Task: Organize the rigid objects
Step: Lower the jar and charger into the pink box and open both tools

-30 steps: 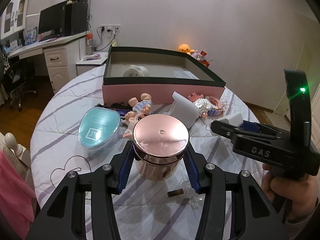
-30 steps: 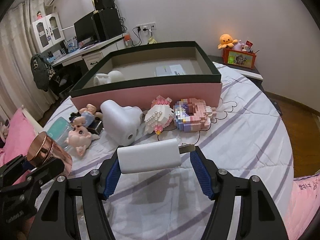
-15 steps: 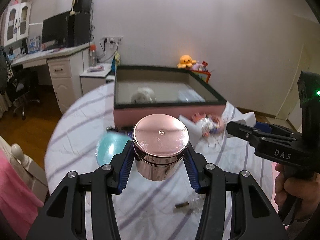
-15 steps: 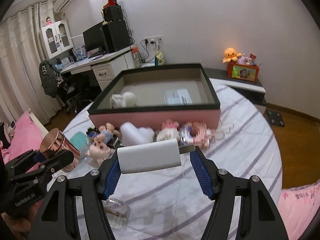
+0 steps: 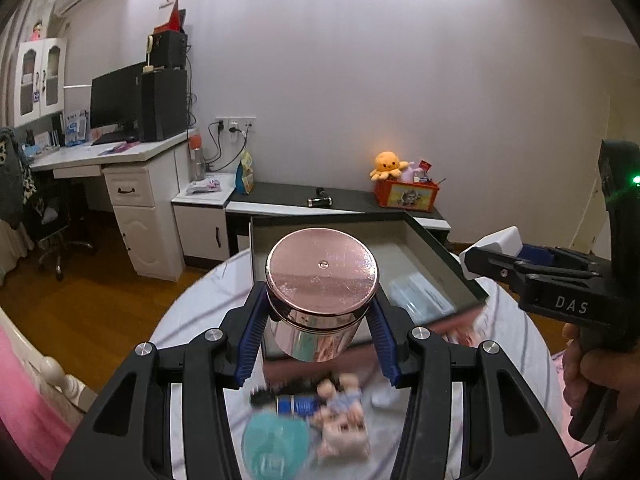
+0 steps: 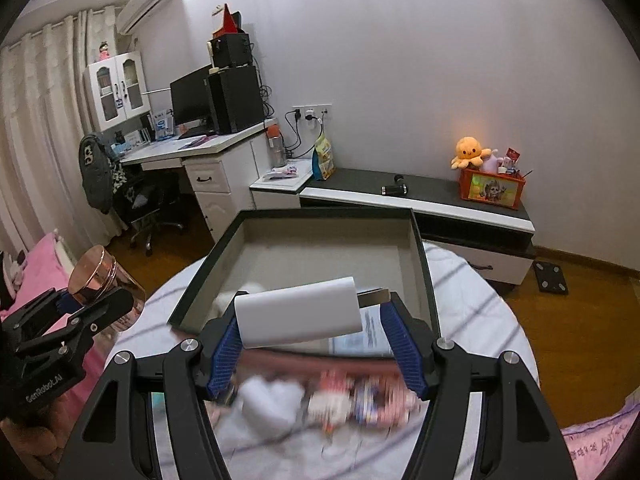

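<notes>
Nearest the left wrist camera, the left gripper (image 5: 318,320) is seen clamped on a rose-gold tin (image 5: 320,292), its blue pads pressed against the tin's sides below the lid. Nearest the right wrist camera, the right gripper (image 6: 310,340) is clamped endwise on a white charger block (image 6: 298,318), whose metal prongs reach the right-hand pad. Compared with a second ago, both loads have been raised well clear of the striped tablecloth (image 6: 480,308), and both grips have been kept unchanged, so nothing has slipped. Below the jaws, now blurred, a doll figure (image 5: 340,412) and a teal case (image 5: 276,440) are left lying on the cloth, and a white heart-shaped piece (image 6: 272,400) and brick-built toys (image 6: 360,396) are left just in front of the pink box wall. Farther off, the open box (image 6: 224,248), which a second ago was viewed nearly from the side, is now looked into from above; a paper packet (image 6: 366,330) lies on its floor on the right. From this it is judged that lifting is done and carrying to the box is under way, with release over its interior left to do. Beyond, along the far wall, a low cabinet (image 6: 440,200) is seen.
</notes>
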A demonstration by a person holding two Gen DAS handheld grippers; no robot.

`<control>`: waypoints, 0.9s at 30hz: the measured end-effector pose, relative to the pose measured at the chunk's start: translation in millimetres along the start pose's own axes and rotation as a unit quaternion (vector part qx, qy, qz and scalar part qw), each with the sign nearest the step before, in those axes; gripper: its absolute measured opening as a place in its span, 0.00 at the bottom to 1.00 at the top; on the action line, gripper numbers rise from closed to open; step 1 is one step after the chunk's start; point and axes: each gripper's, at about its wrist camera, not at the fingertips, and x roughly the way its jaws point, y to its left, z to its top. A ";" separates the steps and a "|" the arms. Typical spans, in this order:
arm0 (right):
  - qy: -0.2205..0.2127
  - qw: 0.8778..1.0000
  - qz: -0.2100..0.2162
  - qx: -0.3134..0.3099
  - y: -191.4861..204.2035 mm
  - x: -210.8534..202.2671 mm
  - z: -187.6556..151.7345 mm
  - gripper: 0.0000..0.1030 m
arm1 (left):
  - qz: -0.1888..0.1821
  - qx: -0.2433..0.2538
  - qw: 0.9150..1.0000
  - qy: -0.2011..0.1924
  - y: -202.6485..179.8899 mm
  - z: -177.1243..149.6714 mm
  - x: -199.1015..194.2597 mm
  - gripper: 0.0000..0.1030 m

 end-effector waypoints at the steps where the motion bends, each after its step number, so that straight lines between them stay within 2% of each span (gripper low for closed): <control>1: 0.003 1.000 -0.002 0.002 -1.4 6.7 3.2 0.65 | 0.003 0.001 1.000 0.001 -0.1 4.2 6.4 0.48; 7: 0.030 0.999 -0.013 0.014 -12.7 53.9 15.7 0.65 | 0.027 0.008 0.999 0.016 -2.8 23.4 53.0 0.48; 14: 0.066 0.997 -0.019 0.028 -22.8 99.0 16.0 0.66 | 0.037 0.001 0.998 0.059 -2.9 30.5 112.2 0.48; 25: 0.099 0.994 -0.020 0.035 -31.2 127.3 8.3 0.66 | 0.049 0.005 0.994 0.100 -7.3 29.6 155.8 0.49; 27: 0.097 0.994 -0.016 0.037 -32.6 126.0 8.0 0.80 | 0.059 0.010 0.993 0.098 -8.7 32.2 157.5 0.65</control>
